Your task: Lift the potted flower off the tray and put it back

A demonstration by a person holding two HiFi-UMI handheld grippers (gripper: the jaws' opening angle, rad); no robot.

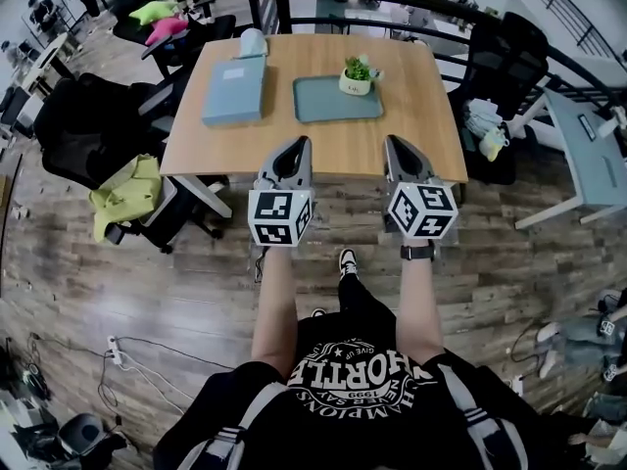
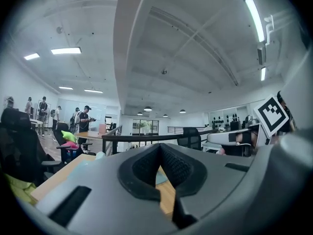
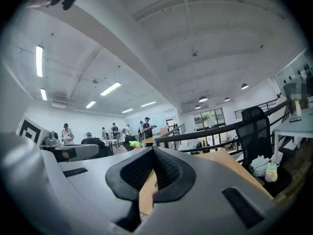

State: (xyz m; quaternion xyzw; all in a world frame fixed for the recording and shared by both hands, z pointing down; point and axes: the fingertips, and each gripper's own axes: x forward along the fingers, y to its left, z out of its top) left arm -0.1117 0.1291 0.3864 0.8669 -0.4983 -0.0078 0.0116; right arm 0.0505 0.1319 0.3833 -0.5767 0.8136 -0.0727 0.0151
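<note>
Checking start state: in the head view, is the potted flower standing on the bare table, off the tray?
No, the potted flower stands on the tray, at its far right corner.

Tray (image 1: 328, 106) mid-counter (image 1: 421, 96), pot (image 1: 357, 76) on its far right corner. Box (image 1: 235, 91) left of tray, apart. Left gripper (image 1: 302, 143) and right gripper (image 1: 394, 142) side by side over counter's near edge, before tray.

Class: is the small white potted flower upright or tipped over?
Upright: the white potted flower sits base-down on the teal rectangular tray, leaves up.
</note>
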